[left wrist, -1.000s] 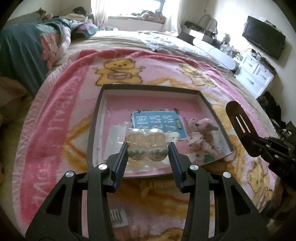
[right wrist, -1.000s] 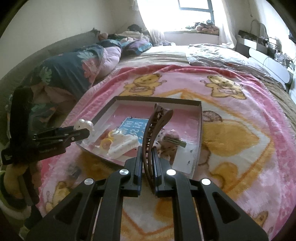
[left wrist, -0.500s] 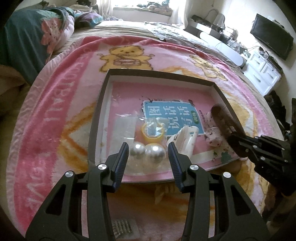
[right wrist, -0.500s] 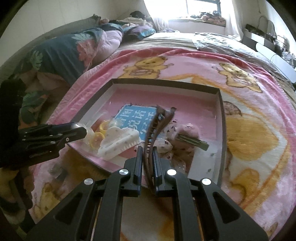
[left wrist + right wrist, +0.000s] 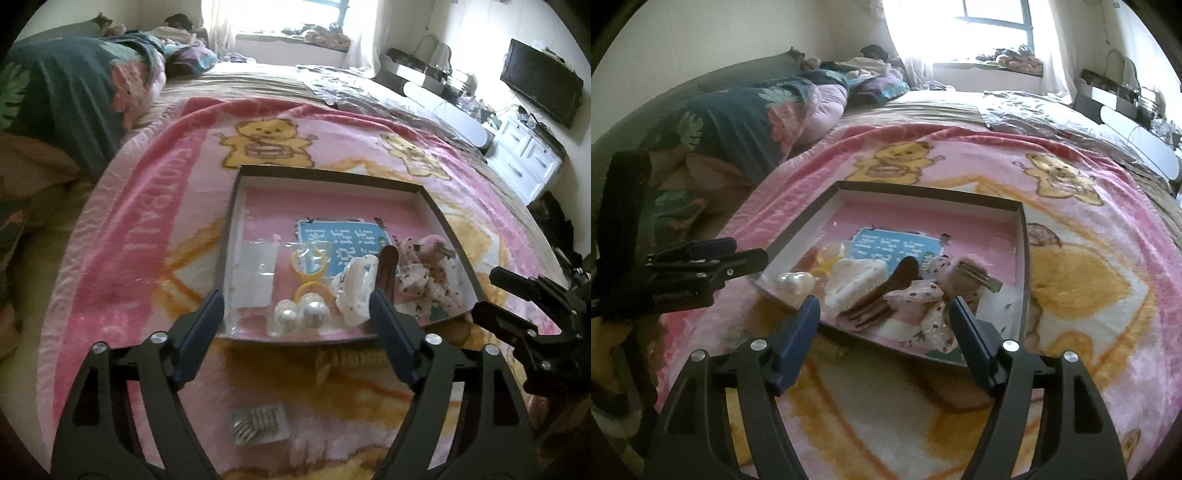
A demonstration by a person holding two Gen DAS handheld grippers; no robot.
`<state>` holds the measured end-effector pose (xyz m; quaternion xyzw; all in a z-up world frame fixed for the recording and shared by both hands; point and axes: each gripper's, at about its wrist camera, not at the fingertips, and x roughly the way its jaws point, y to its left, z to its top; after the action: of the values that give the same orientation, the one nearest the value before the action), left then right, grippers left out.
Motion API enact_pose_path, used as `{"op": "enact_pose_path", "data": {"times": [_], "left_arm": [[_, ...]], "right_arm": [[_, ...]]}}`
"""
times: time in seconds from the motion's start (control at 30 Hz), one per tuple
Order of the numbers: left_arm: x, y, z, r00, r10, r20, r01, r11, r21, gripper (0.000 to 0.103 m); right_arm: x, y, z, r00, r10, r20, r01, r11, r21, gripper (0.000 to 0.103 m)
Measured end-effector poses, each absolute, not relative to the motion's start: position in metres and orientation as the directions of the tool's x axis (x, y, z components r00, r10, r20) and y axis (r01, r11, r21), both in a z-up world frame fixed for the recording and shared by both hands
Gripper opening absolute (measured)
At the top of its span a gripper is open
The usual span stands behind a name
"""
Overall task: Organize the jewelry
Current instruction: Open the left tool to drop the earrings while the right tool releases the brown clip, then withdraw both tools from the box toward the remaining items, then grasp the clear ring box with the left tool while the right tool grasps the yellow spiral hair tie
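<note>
A dark-rimmed tray (image 5: 332, 173) with a pink floor lies on the pink bear blanket. My left gripper (image 5: 295, 321) hovers at its near edge, jaws opening; the pearl piece (image 5: 299, 315) lies loose in the tray between them, touched by neither finger. My right gripper (image 5: 884, 328) is also opening, and the brown hair clip (image 5: 882, 295) lies free in the tray (image 5: 923, 190) beside a white claw clip (image 5: 855, 280). Yellow rings (image 5: 308, 262) and a pink spotted bow (image 5: 417, 273) also lie inside. Each gripper shows in the other's view: right gripper (image 5: 517, 314), left gripper (image 5: 701, 266).
A small packet of hairpins (image 5: 258, 424) lies on the blanket in front of the tray. A beige piece (image 5: 347, 358) pokes out under the tray's near edge. Rumpled bedding (image 5: 74, 92) is at the left, a white dresser (image 5: 528, 162) and TV (image 5: 543, 88) at the right.
Both grippers have opened. The pearl piece left the left jaws and the brown clip left the right jaws; both now lie in the tray. Both grippers drew back a little.
</note>
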<state>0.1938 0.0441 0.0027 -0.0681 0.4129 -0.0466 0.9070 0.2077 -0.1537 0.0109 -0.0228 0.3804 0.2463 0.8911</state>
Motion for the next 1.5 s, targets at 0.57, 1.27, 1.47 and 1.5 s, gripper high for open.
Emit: {"op": "enact_pose_path", "data": {"times": [0.57,1.27,1.47,1.5], "left_arm": [[0.139,0.074,-0.021,0.593,-0.109,-0.798,-0.026,0.988,-0.154,0.081],[0.147,0.071,-0.077,0.508,-0.165,-0.845,-0.02,0.979,-0.203,0.038],[0.142,0.087,-0.07,0.528,-0.16,-0.834,-0.038,0.977,-0.212,0.038],[0.141,0.09,-0.069,0.53,-0.162,-0.832,-0.041,0.976,-0.216,0.038]], "right_arm": [[0.172,-0.127,-0.003,0.526,0.439,-0.728,-0.541,0.834,0.112,0.071],[0.195,-0.095,-0.053,0.402,0.417,-0.815,-0.581,0.804,0.124,0.064],[0.208,-0.081,-0.074,0.376,0.403,-0.834,-0.579,0.806,0.128,0.055],[0.209,-0.08,-0.076,0.373,0.41,-0.832,-0.578,0.805,0.137,0.053]]}}
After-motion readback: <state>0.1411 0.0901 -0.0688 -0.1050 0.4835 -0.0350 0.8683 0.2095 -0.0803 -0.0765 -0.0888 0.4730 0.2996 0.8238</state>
